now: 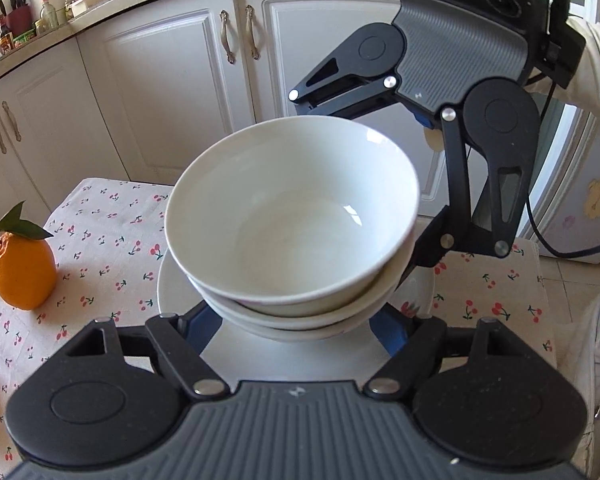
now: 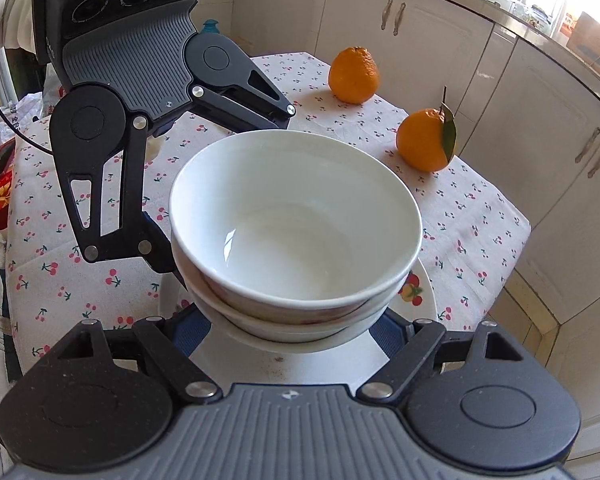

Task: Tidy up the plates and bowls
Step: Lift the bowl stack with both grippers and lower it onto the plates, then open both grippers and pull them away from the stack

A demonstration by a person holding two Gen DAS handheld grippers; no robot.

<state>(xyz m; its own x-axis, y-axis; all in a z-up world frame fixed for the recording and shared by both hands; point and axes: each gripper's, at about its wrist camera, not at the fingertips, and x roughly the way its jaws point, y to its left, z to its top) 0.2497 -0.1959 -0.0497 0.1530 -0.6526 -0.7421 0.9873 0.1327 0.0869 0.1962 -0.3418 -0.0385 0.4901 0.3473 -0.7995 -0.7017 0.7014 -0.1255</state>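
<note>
- Bowls point(image 1: 292, 220) are nested into one stack, and the stack sits over a white plate point(image 1: 172, 280) with a fruit print on its rim; whether it rests on the plate or hangs just above it I cannot tell.
- The plate lies on the cherry-print cloth of the tabletop point(image 1: 100, 240), and everything else is placed here relative to the bowl stack.
- The left hand-held gripper point(image 1: 292, 332) has its jaws set around the lower bowls on the side nearer its camera, pinching the stack across its width, as far as the blue pads show.
- The right hand-held gripper point(image 2: 292, 332) does the same from the opposite side of the stack, pads against the lower bowls.
- Two oranges point(image 2: 354, 74) stand on the cloth well apart from the stack, one with a leaf.
- Judged progress: the gathering looks largely done, since bowls and plate are in one pile.
- What seems left is to settle the pile in its final place and let go; no other loose plates or bowls show.
</note>
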